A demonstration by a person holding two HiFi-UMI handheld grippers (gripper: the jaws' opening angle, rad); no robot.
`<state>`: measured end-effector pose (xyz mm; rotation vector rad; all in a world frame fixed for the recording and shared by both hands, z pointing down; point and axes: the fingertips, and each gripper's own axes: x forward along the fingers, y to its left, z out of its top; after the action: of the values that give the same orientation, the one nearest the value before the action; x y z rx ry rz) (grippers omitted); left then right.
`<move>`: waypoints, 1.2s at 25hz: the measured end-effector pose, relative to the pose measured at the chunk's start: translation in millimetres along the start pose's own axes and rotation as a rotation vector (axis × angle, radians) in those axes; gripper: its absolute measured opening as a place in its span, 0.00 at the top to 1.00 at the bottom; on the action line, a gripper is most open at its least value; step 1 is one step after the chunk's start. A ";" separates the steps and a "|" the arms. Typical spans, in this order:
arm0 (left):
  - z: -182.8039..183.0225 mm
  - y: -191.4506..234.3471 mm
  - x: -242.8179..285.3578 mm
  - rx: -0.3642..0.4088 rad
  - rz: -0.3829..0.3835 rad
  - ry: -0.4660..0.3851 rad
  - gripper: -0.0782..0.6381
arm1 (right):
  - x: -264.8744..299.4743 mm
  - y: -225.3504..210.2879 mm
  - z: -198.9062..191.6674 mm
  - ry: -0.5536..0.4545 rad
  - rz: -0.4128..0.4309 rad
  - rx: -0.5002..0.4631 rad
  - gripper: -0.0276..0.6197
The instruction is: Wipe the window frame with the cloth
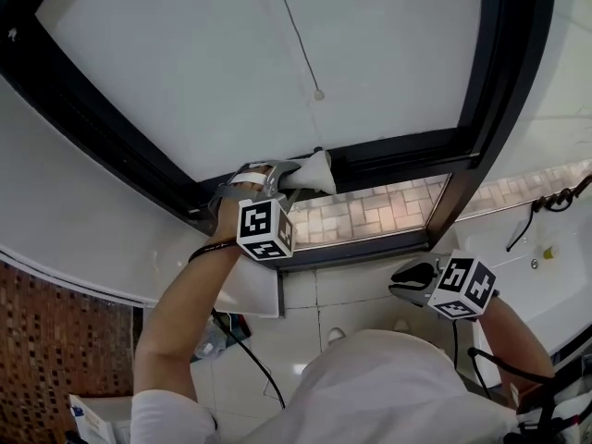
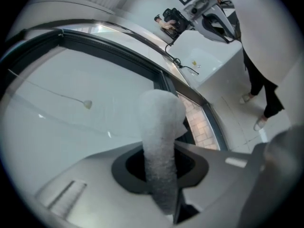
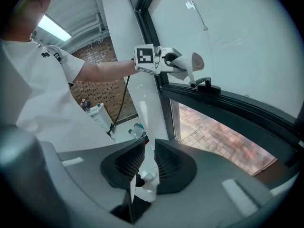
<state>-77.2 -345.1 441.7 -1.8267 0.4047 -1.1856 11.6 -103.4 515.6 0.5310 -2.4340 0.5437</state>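
Note:
In the head view my left gripper (image 1: 280, 179) is raised to the black window frame (image 1: 398, 151). It is shut on a white cloth (image 1: 313, 172) that presses on the frame's lower bar. The left gripper view has the rolled cloth (image 2: 159, 132) standing up between the jaws, with the frame (image 2: 137, 63) beyond. My right gripper (image 1: 405, 281) hangs lower right, away from the frame. Its jaws stand nearly together around nothing in the right gripper view (image 3: 149, 152). That view also takes in the left gripper (image 3: 167, 63), the cloth (image 3: 195, 61) and the frame (image 3: 237, 106).
A blind cord with a small bead (image 1: 318, 93) hangs over the white pane. A black window handle (image 3: 205, 85) sits on the frame just beside the cloth. A white counter (image 1: 546, 280) stands at right, a brick wall (image 1: 55, 340) at left, and a cable (image 1: 252, 354) trails below.

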 end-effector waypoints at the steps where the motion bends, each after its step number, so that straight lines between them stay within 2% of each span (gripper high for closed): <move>1: 12.9 10.4 1.0 -0.006 0.012 -0.016 0.76 | -3.3 -2.0 -0.3 0.000 -0.005 -0.002 0.86; 4: 53.6 33.6 11.0 -0.004 0.028 -0.054 0.76 | -14.2 -7.2 -2.0 0.005 -0.018 -0.010 0.86; 7: 90.9 44.2 34.3 -0.005 0.012 -0.067 0.76 | -27.0 -12.6 -8.2 0.043 -0.020 -0.028 0.86; 11: 123.1 42.7 80.8 0.000 -0.022 -0.046 0.76 | -45.3 -21.4 -14.2 0.056 -0.043 -0.042 0.86; 15: 131.6 34.7 128.0 -0.026 -0.037 0.018 0.76 | -58.0 -24.8 -28.6 0.038 -0.050 -0.016 0.86; 18: 127.3 22.0 157.8 -0.048 -0.039 0.076 0.76 | -67.3 -27.6 -43.3 0.029 -0.058 0.012 0.86; 21: 119.9 1.0 176.1 -0.075 -0.072 0.115 0.76 | -80.3 -32.5 -56.4 0.016 -0.073 0.038 0.86; 25: 118.7 -21.7 180.9 -0.099 -0.109 0.118 0.76 | -96.5 -41.5 -72.6 0.006 -0.098 0.066 0.86; 30: 125.5 -44.2 174.9 -0.087 -0.144 0.108 0.76 | -103.6 -46.9 -81.1 -0.010 -0.097 0.070 0.86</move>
<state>106.9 -374.8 557.9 -1.8970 0.3965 -1.3891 148.6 -77.7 524.6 0.6788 -2.3908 0.5886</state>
